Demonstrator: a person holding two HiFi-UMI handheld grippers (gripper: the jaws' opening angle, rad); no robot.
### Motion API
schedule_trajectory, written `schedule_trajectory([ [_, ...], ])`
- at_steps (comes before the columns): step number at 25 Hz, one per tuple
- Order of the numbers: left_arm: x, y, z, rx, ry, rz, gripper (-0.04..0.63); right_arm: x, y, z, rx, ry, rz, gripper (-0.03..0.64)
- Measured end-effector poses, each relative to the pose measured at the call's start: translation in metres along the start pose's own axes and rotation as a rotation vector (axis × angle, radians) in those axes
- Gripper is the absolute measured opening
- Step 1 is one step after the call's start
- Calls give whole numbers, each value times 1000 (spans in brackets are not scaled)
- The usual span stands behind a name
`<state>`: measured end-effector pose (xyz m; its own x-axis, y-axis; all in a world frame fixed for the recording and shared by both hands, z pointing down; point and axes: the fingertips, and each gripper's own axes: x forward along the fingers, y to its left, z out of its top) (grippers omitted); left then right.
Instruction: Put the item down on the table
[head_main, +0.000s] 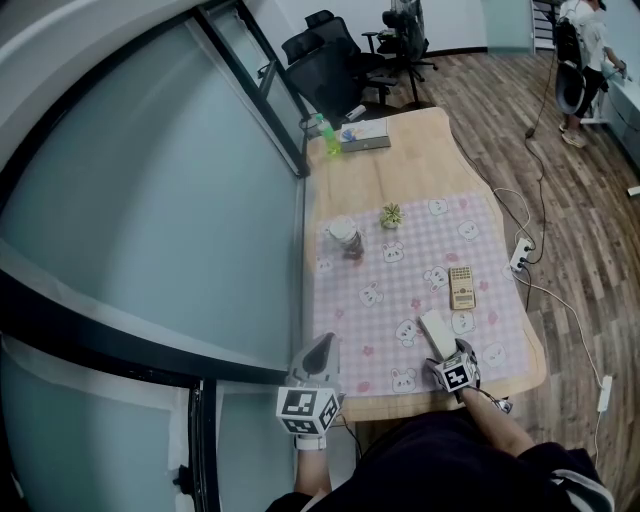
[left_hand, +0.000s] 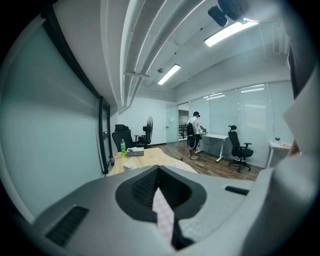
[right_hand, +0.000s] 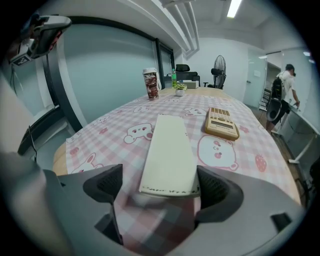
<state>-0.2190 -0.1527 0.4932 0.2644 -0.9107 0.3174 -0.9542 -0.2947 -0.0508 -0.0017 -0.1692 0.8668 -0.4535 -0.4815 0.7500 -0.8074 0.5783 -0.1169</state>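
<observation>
A flat cream box (right_hand: 170, 152) lies on the pink checked tablecloth (right_hand: 240, 160), its long side pointing away from me. My right gripper (right_hand: 157, 185) stands open around the box's near end; there is a clear gap at the left pad, and the right pad sits close to the box's edge. In the head view the box (head_main: 437, 331) rests just ahead of the right gripper (head_main: 447, 355), near the table's front edge. My left gripper (head_main: 322, 345) hovers at the front left corner, shut and empty. Its jaws (left_hand: 162, 200) show only a thin slit of cloth between them.
A tan calculator (head_main: 461, 287) lies just beyond the box. Further back stand a lidded paper cup (head_main: 346, 237), a small plant (head_main: 391, 215), a green bottle (head_main: 327, 138) and a tissue box (head_main: 365, 135). Office chairs (head_main: 335, 65) are behind the table. A person (head_main: 585, 50) stands at far right.
</observation>
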Motion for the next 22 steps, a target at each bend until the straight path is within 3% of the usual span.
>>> schedule_trajectory([
  [4, -2, 1, 0, -3, -2, 4, 0, 0, 7, 2, 28, -28, 29, 506],
  [17, -4, 3, 1, -4, -7, 9, 0, 5, 2, -1, 24, -16, 25, 506],
  [22, -4, 5, 4, -3, -13, 12, 0, -8, -5, 28, 20, -69, 17, 506],
])
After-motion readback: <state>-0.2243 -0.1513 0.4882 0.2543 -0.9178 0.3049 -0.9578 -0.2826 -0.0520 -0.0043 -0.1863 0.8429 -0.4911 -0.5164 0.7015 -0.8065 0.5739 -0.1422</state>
